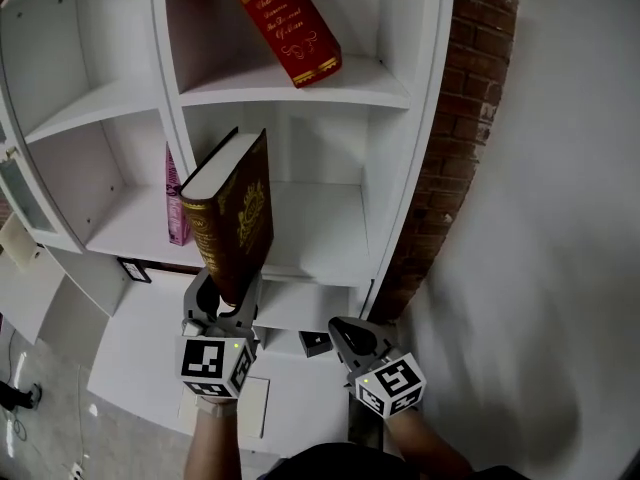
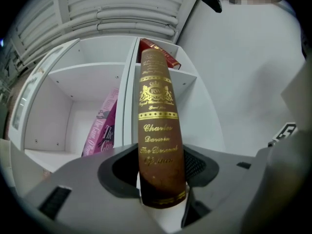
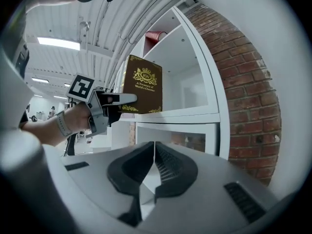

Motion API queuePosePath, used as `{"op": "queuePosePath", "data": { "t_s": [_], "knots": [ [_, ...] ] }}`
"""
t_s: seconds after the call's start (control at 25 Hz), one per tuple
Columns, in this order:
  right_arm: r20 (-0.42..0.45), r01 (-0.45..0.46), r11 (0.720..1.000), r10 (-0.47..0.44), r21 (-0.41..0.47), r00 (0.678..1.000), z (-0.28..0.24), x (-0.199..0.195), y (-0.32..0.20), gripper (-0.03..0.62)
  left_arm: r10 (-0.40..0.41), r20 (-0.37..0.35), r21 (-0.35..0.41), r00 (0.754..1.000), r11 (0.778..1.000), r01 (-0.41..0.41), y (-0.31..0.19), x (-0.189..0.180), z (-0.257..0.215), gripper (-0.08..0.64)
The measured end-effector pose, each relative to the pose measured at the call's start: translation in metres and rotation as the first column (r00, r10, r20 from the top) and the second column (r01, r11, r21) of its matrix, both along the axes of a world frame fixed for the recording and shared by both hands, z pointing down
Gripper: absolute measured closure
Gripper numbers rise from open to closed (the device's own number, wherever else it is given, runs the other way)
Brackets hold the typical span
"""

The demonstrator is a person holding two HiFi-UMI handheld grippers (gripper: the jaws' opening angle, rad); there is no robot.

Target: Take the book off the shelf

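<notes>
white shelf [image 1: 320, 218] by brick wall [image 1: 455, 158]: left gripper [image 1: 228, 296] pinches the brown book [image 1: 235, 218], seemingly already clear of it; right gripper [image 1: 350, 336] pressed together, empty. carrying off remains.

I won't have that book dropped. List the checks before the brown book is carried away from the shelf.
1. Brown book between left gripper fingers: ok.
2. Brown book out of the shelf: ok.
3. Grip only at the book's lower end, firm enough: cannot tell.
4. Right gripper shut, empty, apart from the book: ok.
5. Pink book on the shelf, out of the way: ok.
</notes>
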State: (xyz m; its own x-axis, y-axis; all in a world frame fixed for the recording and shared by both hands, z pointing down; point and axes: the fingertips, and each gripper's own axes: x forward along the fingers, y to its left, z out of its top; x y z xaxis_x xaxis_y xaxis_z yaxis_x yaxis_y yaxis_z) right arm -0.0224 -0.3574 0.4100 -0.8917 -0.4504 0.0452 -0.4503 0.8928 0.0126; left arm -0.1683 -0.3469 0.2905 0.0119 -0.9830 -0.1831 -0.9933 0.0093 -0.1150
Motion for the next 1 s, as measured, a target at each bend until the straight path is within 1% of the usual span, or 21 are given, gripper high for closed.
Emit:
{"op": "queuePosePath", "data": {
  "t_s": [0.08,0.2,0.36,0.52,0.68,0.76,0.88,1.0],
  "knots": [
    [-0.001,0.022,1.000,-0.022,0.000,1.000,0.000,-0.009,0.003,0.571,0.006,-0.007,0.005,1.000,1.000,-0.006,0.009,-0.001,0.002,0.330],
    [0.002,0.053,0.999,-0.053,0.003,0.999,-0.002,-0.022,0.007,0.571,-0.002,-0.005,0.038,1.000,0.999,0.002,0.023,-0.007,0.000,0.330],
    [0.005,0.093,0.996,-0.093,0.005,0.996,-0.005,-0.038,0.014,0.571,-0.012,-0.021,0.046,1.000,0.999,0.013,0.042,-0.014,-0.001,0.330],
    [0.005,0.133,0.991,-0.133,0.002,0.991,-0.004,-0.052,0.024,0.571,-0.013,-0.042,0.029,0.999,0.999,0.015,0.065,-0.015,0.001,0.331],
    [-0.002,0.174,0.985,-0.174,-0.003,0.985,-0.001,-0.064,0.033,0.571,-0.009,-0.074,0.053,0.997,0.998,0.013,0.086,-0.016,0.001,0.333],
    [-0.005,0.191,0.982,-0.191,-0.008,0.982,0.002,-0.068,0.037,0.571,-0.021,-0.088,0.055,0.996,0.998,0.026,0.095,-0.020,0.003,0.333],
    [-0.009,0.212,0.977,-0.212,-0.014,0.977,0.005,-0.075,0.042,0.571,-0.045,-0.089,0.055,0.995,0.997,0.050,0.107,-0.026,0.006,0.333],
    [-0.016,0.233,0.972,-0.233,-0.021,0.972,0.010,-0.082,0.047,0.571,-0.081,-0.094,0.032,0.992,0.996,0.084,0.118,-0.034,0.019,0.333]
  ]
}}
